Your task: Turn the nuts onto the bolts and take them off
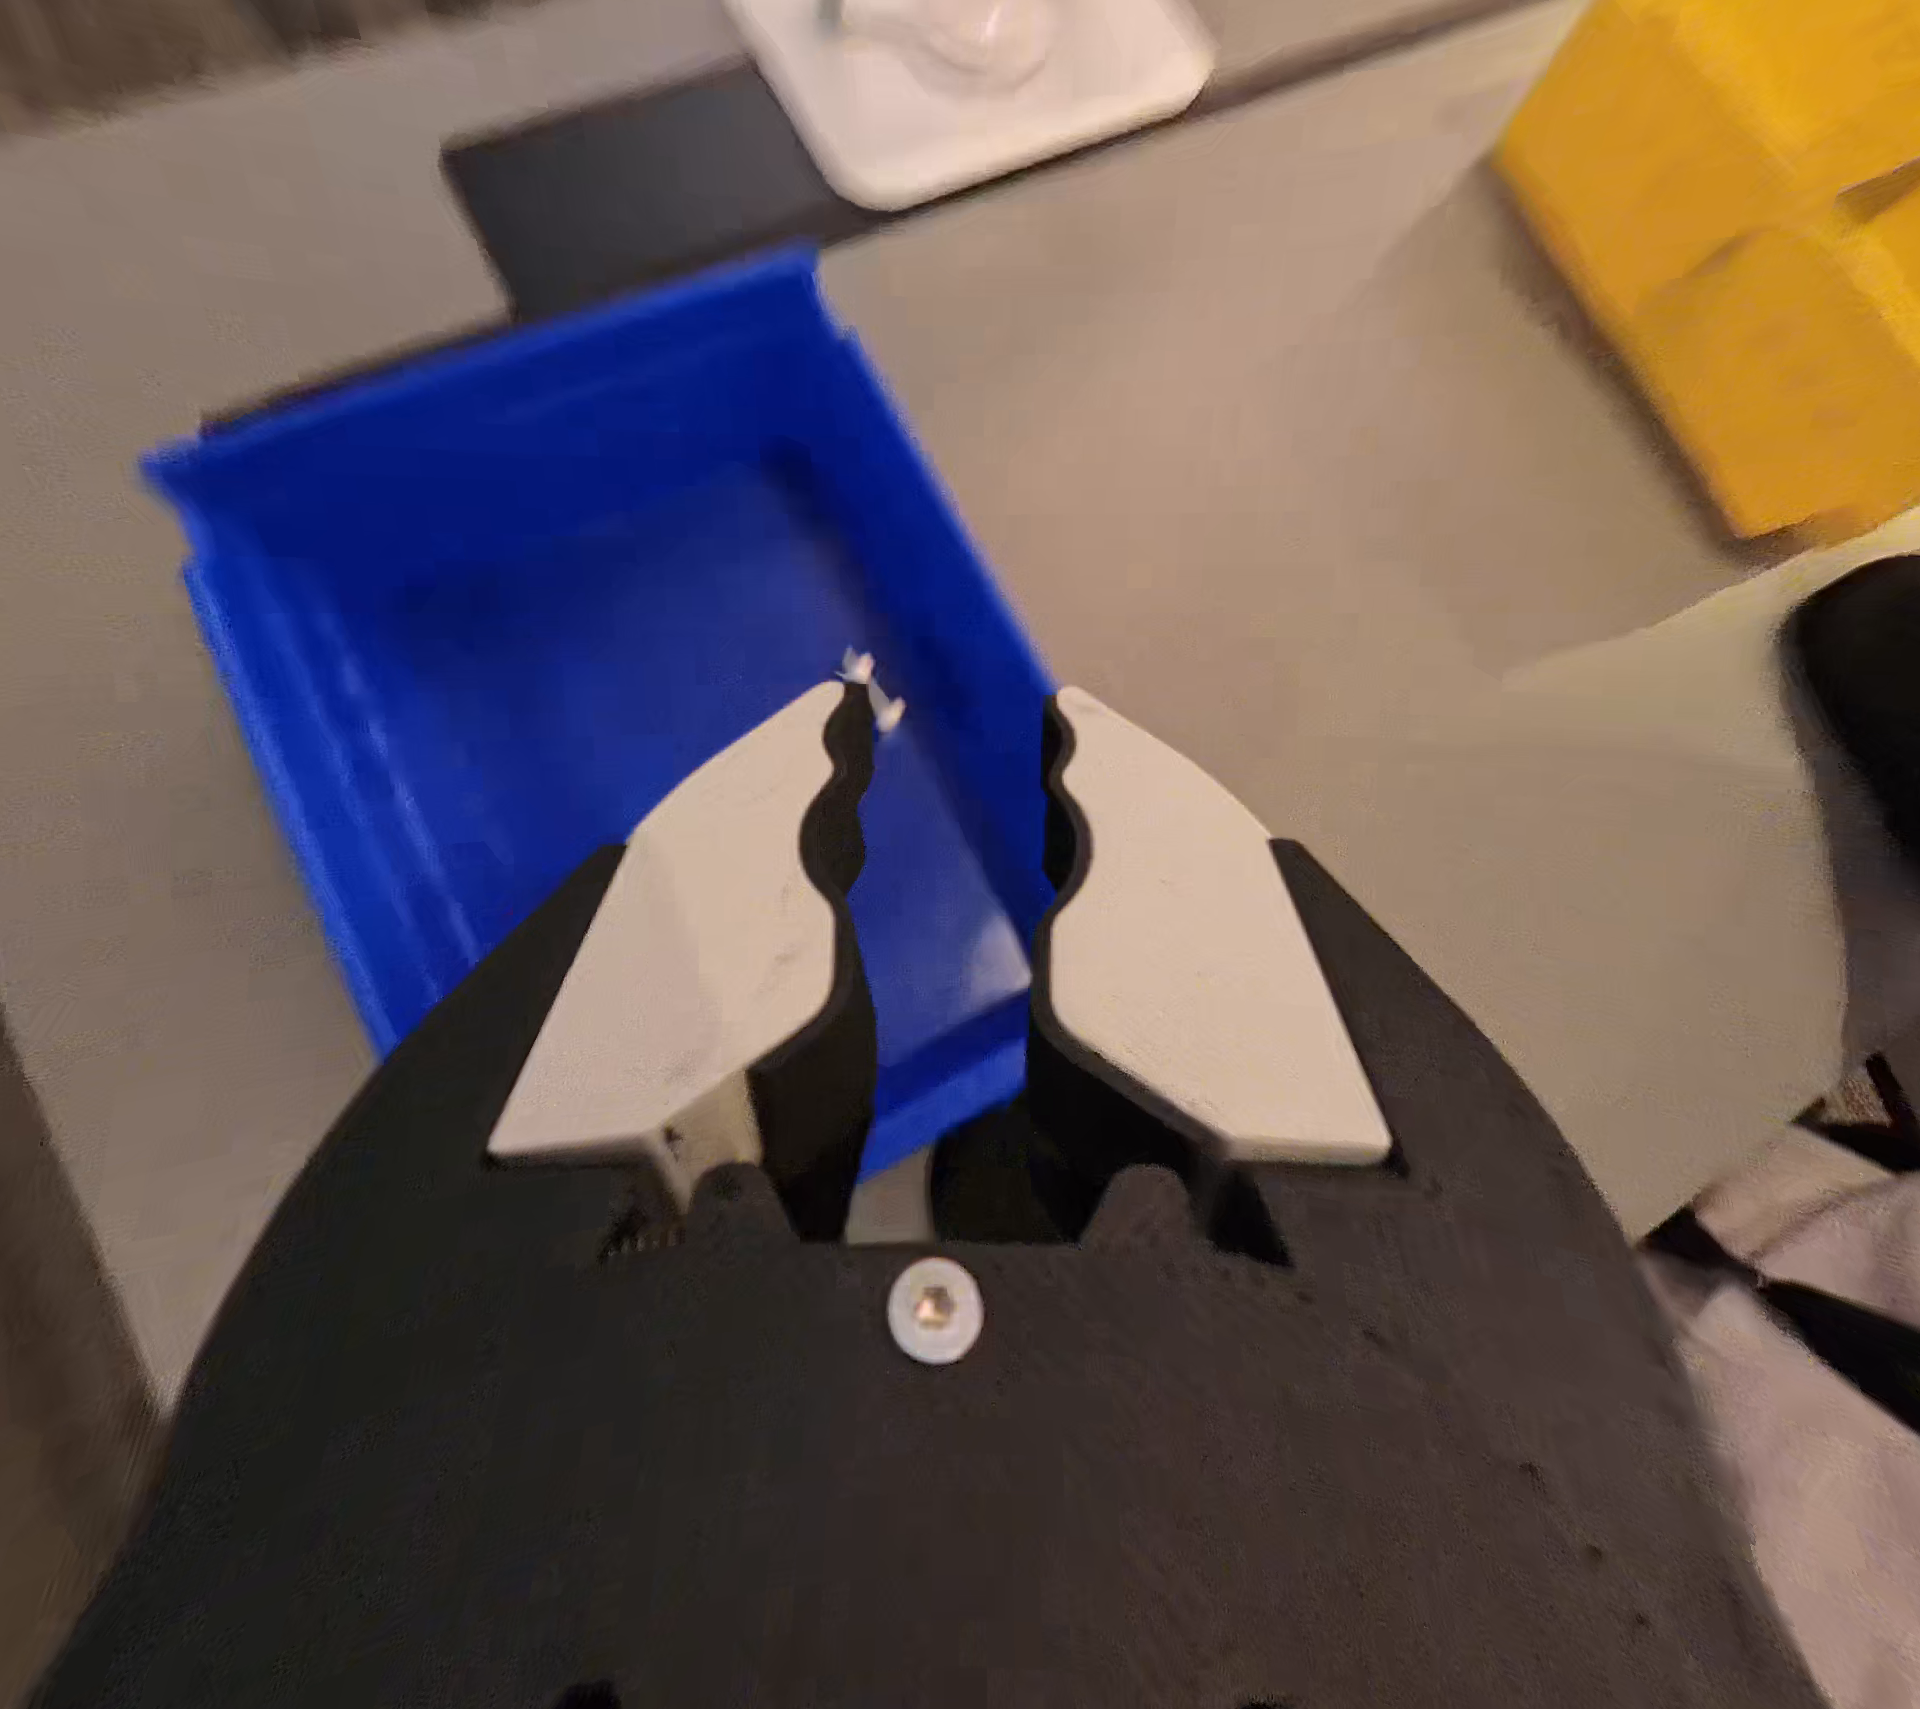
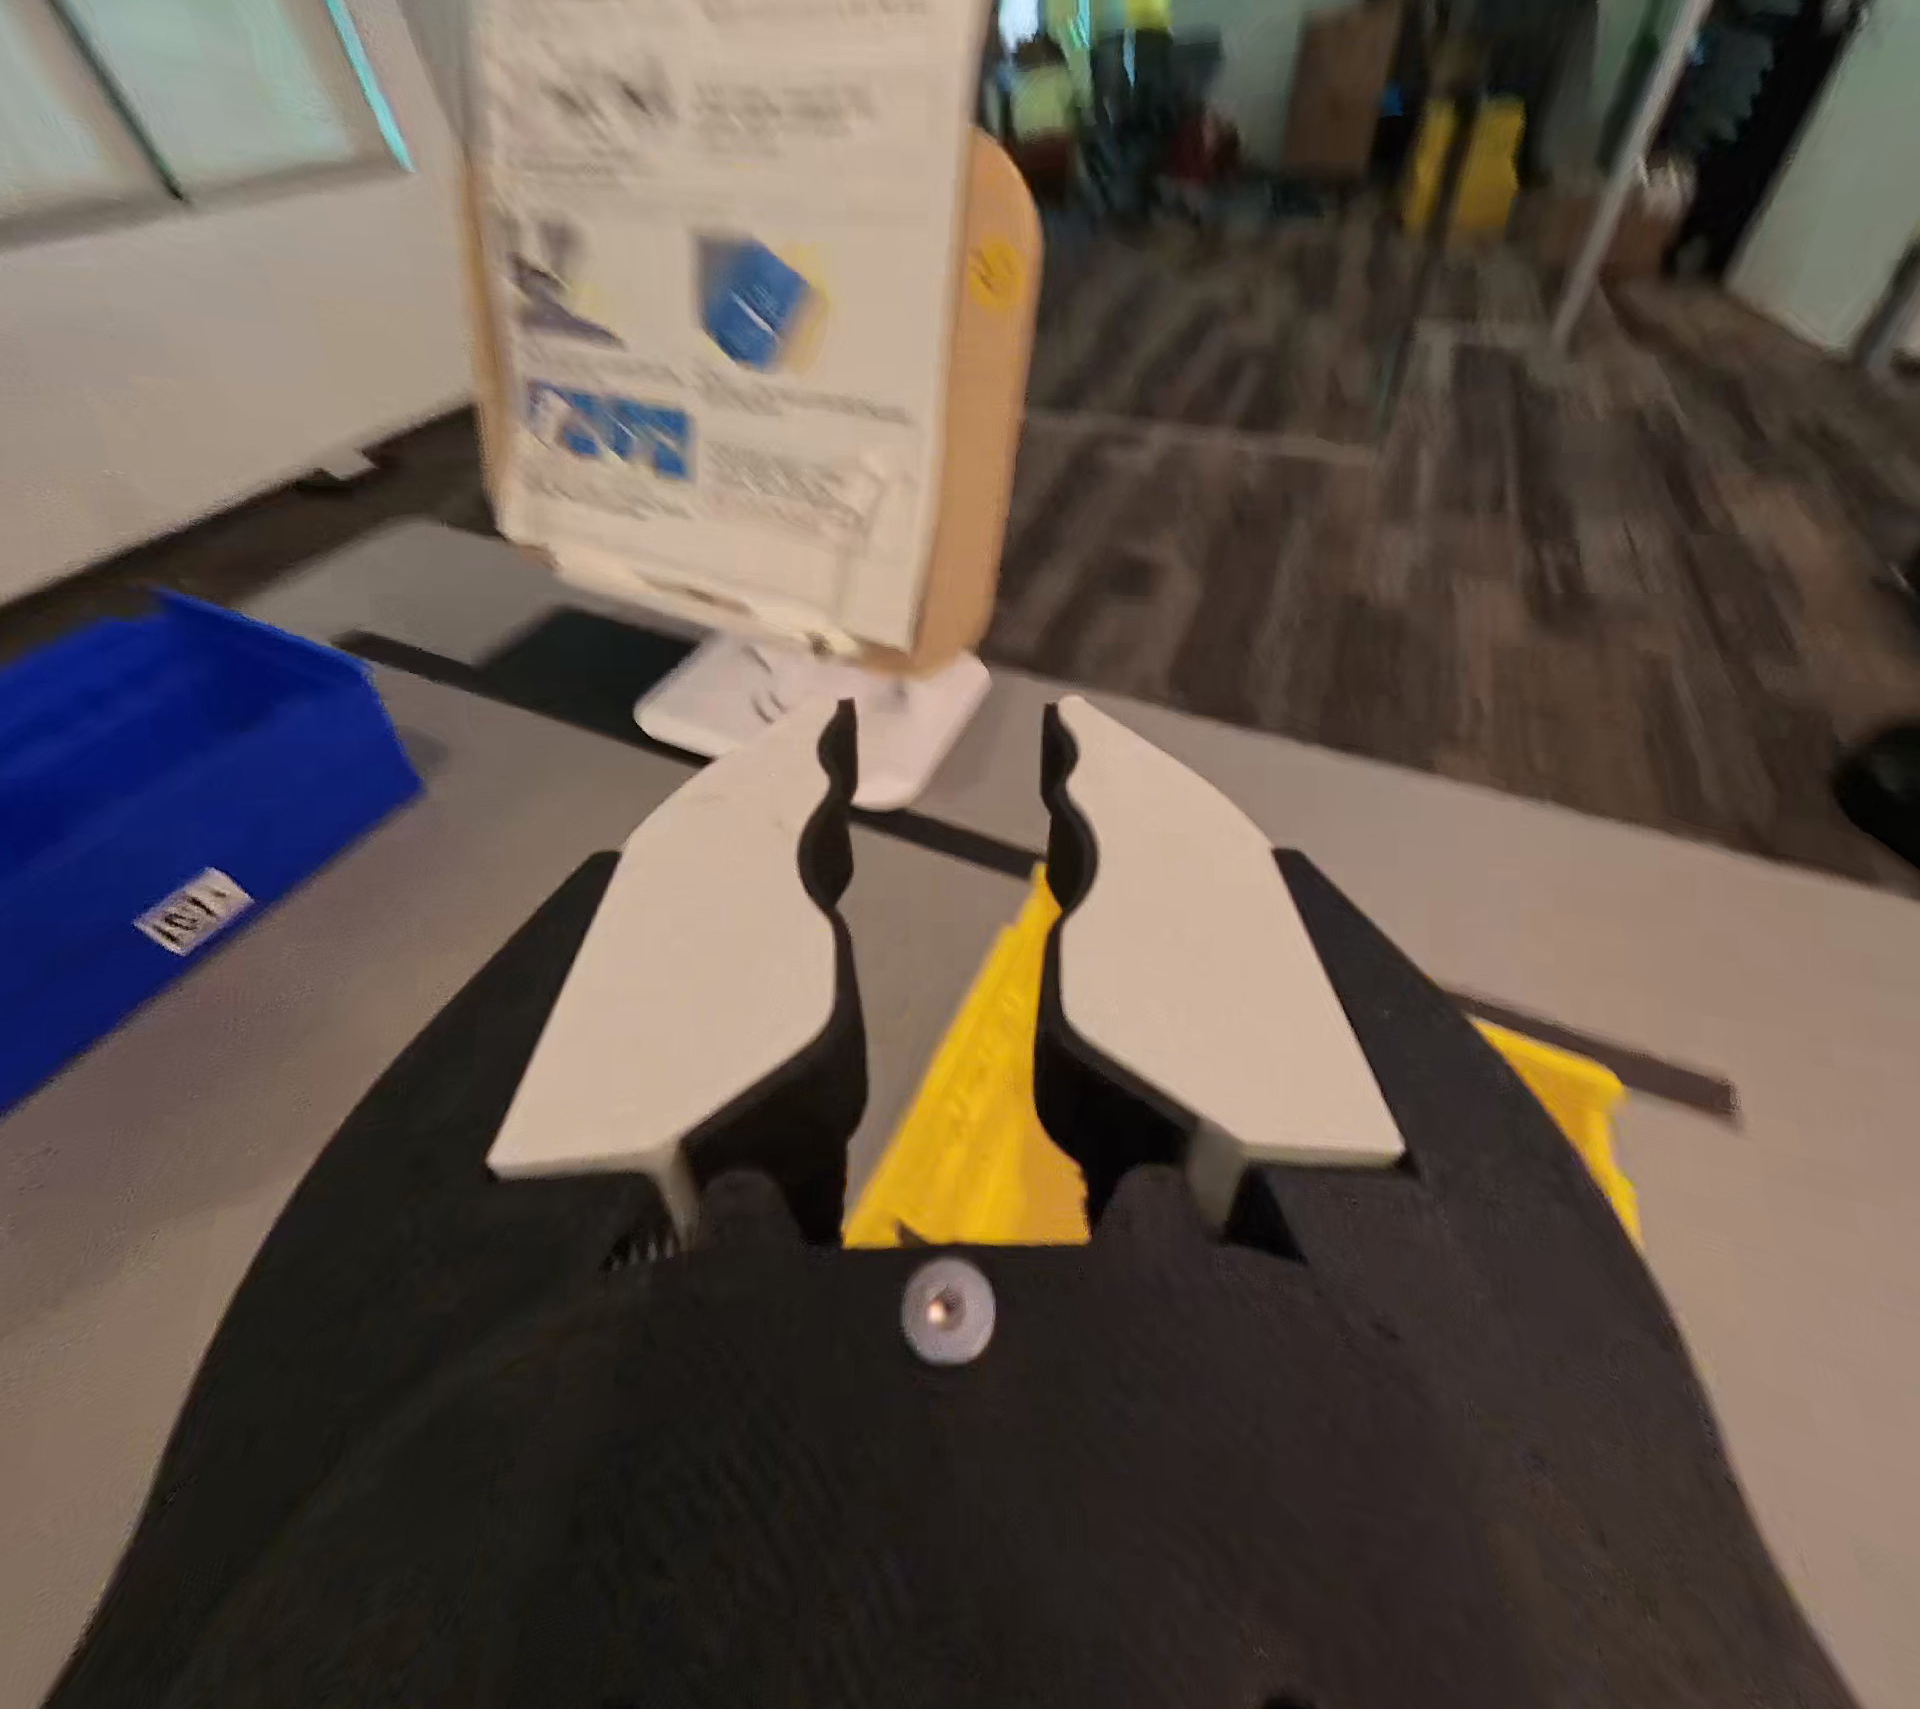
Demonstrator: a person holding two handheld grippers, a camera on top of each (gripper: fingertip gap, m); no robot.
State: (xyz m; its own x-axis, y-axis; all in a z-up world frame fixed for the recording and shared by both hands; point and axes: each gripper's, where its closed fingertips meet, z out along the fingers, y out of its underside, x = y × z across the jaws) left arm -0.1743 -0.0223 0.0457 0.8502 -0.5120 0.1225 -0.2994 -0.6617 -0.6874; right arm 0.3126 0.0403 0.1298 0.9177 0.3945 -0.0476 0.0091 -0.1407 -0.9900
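Observation:
A blue bin (image 1: pixel 343 506) lies on the grey table in the left wrist view. A small silver bolt (image 1: pixel 871 691) lies on its floor. My left gripper (image 1: pixel 948 703) hangs open and empty above the bin, its left fingertip close to the bolt in the picture. The blue bin's side also shows in the right wrist view (image 2: pixel 156 776) at the left. My right gripper (image 2: pixel 948 714) is open and empty above a yellow bin (image 2: pixel 966 1119), which is mostly hidden under it. Both views are blurred. No nut shows.
A yellow bin (image 1: pixel 1714 225) stands at the right in the left wrist view. A white stand base (image 1: pixel 997 101) holds a printed instruction sheet on a board (image 2: pixel 727 205) at the table's far edge. A black pad (image 1: pixel 623 205) lies behind the blue bin. There is about 50 cm between the tips of the two grippers.

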